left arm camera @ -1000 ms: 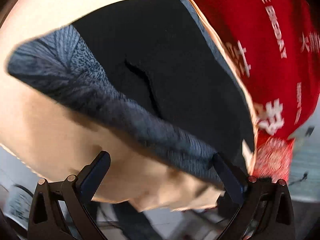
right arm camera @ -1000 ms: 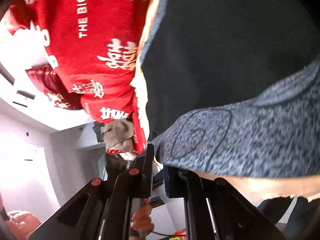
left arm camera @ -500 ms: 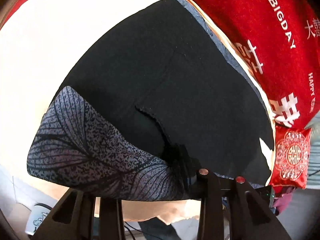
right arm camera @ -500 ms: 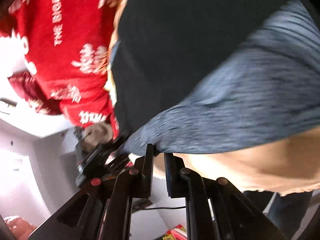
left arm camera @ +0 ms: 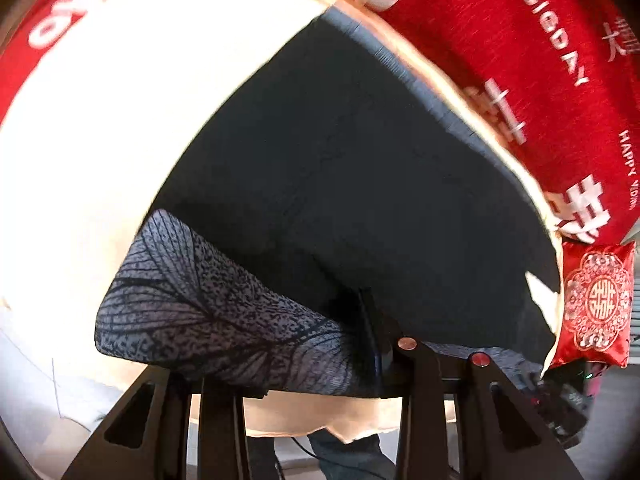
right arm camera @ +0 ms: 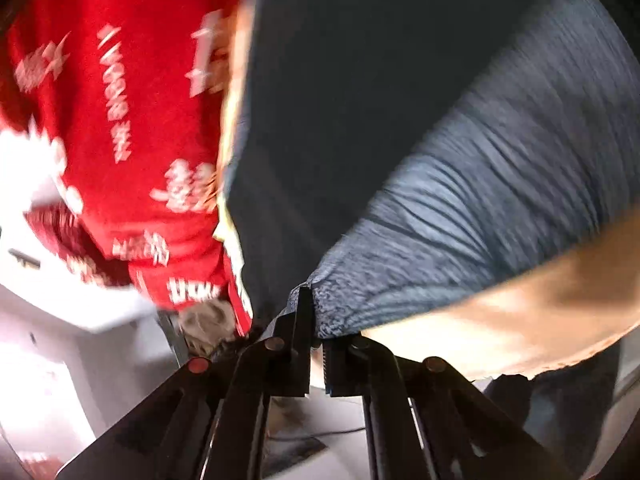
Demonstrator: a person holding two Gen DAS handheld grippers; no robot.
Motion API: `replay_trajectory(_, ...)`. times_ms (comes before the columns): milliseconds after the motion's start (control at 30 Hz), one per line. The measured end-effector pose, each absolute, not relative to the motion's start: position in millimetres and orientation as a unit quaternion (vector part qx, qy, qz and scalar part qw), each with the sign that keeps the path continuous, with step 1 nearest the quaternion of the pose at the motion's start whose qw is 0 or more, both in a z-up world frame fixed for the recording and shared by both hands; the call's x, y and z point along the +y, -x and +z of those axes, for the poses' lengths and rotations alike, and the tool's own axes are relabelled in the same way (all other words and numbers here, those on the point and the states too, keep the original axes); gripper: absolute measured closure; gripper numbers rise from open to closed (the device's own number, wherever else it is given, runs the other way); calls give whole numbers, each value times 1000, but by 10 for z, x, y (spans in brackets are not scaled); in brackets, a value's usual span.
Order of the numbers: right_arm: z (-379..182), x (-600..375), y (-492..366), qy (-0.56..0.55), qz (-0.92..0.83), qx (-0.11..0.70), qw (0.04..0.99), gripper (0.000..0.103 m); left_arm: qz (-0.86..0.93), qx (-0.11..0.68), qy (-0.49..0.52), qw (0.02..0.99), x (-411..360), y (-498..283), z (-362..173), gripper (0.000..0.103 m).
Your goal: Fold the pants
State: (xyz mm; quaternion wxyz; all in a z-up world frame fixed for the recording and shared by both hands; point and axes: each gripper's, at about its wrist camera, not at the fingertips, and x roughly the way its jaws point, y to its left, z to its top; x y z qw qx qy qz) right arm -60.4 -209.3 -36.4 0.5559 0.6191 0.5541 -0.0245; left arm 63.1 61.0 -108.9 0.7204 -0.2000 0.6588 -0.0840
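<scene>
The left tongs (left arm camera: 320, 364) pinch the patterned grey waistband (left arm camera: 208, 320) of the dark pants (left arm camera: 360, 184); the band bunches between their fingers, which closed onto it within the last second. The right tongs (right arm camera: 316, 344) are pressed together on the same waistband's other end, the cloth caught at their tips. Beyond both tongs the pants spread flat across a cream sheet (left arm camera: 120, 112) that covers the bed. Farther out, past the far edge of the pants, lies a red blanket (left arm camera: 520, 60) with white lettering, and a red embroidered cushion (left arm camera: 596, 300) sits right of the left tongs.
</scene>
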Motion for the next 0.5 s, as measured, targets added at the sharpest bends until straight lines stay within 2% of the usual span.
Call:
replay_trajectory(133,7,-2287,-65,-578,31,569,584,98,-89,631,186,748,422,-1013,-676,66)
replay_trajectory(267,70,-2475,-874,-536,64,589,601,98,-100,603,178,771,209,-1582,-492,66)
replay_trajectory(367,-115,-2673,-1396,-510,71,609,603,98,-99,583,160,790,36,-2036,-545,66)
replay_trajectory(400,-201,-2751,-1492,-510,71,611,601,98,-96,580,150,795,-19,-2169,-613,64)
replay_trajectory(433,-314,-2814,-1645,-509,72,616,597,98,-88,577,140,800,-79,-2312,-710,57)
replay_trajectory(500,-599,-2886,-1954,-491,72,635,592,96,-72,577,134,802,-150,-2559,-954,55)
